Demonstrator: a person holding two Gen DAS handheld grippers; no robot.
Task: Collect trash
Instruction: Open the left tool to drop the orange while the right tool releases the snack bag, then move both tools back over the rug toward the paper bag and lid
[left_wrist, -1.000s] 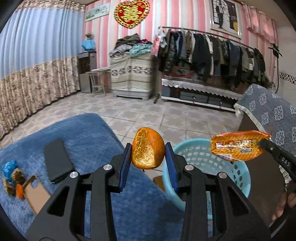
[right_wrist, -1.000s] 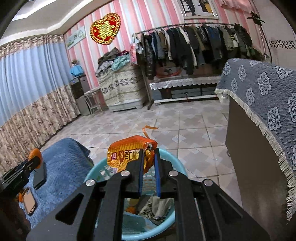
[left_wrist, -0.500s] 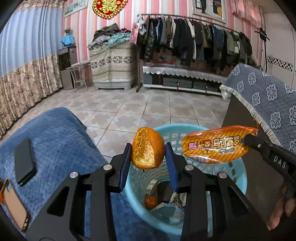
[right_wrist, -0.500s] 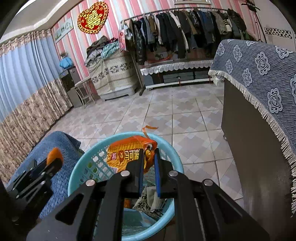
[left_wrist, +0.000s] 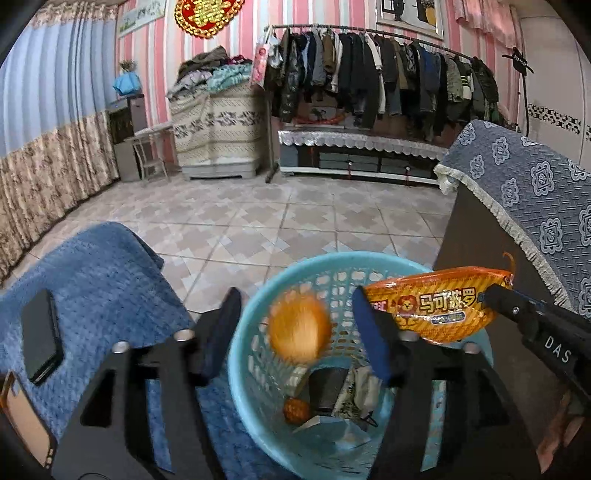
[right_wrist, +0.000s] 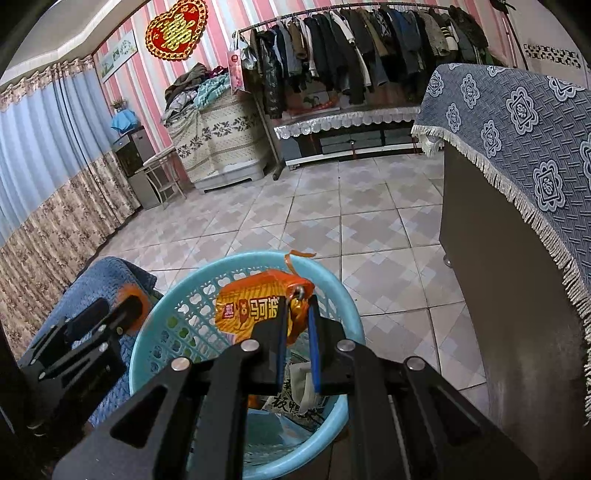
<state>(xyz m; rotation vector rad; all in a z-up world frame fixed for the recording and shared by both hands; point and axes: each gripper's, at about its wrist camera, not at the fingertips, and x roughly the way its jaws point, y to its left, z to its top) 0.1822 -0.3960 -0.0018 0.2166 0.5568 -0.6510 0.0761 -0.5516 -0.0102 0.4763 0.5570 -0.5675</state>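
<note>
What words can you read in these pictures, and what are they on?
"马可波罗": orange snack bag, pinched in the right gripper.
"DAS": that gripper's side, left wrist view.
Small print on the bag: too blurred.
Gold sign on the red wall heart: unclear.
Printed paper in the basket: unreadable.

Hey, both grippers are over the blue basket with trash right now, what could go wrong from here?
1. The orange peel, blurred between the opening left gripper, sits close to the blue basket's near rim and might bounce out.
2. The snack wrapper, pinched in the right gripper, is light and could drift past the rim when released.
</note>
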